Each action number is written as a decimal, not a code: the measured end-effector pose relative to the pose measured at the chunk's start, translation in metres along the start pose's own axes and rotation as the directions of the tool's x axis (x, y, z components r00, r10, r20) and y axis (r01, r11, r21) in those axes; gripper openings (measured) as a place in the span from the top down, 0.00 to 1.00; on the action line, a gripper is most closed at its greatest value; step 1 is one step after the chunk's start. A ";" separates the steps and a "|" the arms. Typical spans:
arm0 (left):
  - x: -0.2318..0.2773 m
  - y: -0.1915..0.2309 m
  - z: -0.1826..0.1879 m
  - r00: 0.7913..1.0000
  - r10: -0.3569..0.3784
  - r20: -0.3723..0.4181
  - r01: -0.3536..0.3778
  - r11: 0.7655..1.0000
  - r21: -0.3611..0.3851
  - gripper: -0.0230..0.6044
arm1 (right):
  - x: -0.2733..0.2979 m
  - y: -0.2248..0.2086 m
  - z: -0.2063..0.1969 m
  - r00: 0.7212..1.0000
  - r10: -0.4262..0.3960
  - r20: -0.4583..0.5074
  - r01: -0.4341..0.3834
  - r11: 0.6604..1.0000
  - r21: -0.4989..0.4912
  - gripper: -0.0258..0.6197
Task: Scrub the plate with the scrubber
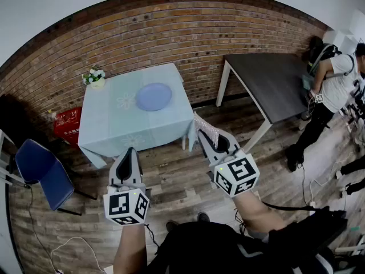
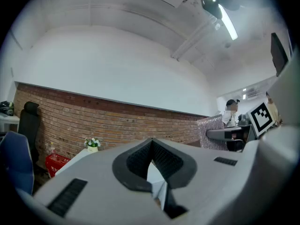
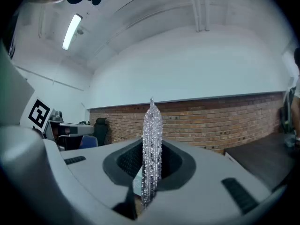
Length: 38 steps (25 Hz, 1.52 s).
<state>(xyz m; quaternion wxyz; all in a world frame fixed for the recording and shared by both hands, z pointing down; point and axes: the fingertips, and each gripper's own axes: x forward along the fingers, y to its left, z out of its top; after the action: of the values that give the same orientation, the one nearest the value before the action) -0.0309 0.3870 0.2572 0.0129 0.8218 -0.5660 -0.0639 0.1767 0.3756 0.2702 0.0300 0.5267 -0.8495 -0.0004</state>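
A round blue plate [image 1: 153, 96] lies on the small table with the pale blue cloth [image 1: 114, 127] against the brick wall. Both grippers are held level in the air, well short of that table. My right gripper [image 1: 206, 135] is shut on a silvery, glittering scrubber [image 1: 205, 127], which stands edge-on between the jaws as the scrubber [image 3: 152, 149] in the right gripper view. My left gripper [image 1: 129, 157] is shut with nothing between its jaws; in its own view the left gripper [image 2: 151, 165] shows its pads meeting. The right gripper [image 2: 229, 134] with the scrubber [image 2: 211, 131] shows at that view's right.
A small vase of white flowers [image 1: 94, 77] stands at the table's far left corner. A red crate [image 1: 68, 125] sits on the floor to its left, a blue chair [image 1: 43, 173] nearer. A dark table [image 1: 272, 81] stands at right, with a person [image 1: 333, 90] beside it. Cables lie on the wooden floor.
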 end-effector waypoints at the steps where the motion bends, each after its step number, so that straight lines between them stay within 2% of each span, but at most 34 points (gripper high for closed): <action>1: 0.000 0.000 0.000 1.000 -0.001 0.000 0.001 1.000 -0.001 0.95 | 0.000 0.001 0.000 1.000 0.000 0.001 0.000 1.000 0.000 0.87; 19: -0.005 0.004 -0.001 1.000 -0.020 -0.005 0.021 1.000 0.002 0.95 | 0.001 0.014 0.002 1.000 -0.001 0.021 0.001 1.000 -0.013 0.87; 25: -0.009 0.011 0.003 1.000 -0.030 0.001 0.030 1.000 -0.003 0.95 | 0.001 0.022 0.009 0.998 0.010 0.055 -0.012 0.999 0.043 0.87; 38: -0.022 0.049 0.005 0.998 -0.068 0.015 0.068 0.998 -0.010 0.95 | 0.020 0.056 0.012 0.999 -0.009 0.047 0.008 1.000 0.025 0.86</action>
<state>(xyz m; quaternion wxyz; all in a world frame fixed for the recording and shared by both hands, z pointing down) -0.0843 0.3898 0.2588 0.0107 0.8399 -0.5376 -0.0733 0.1167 0.3823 0.2613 0.0033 0.5305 -0.8477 -0.0023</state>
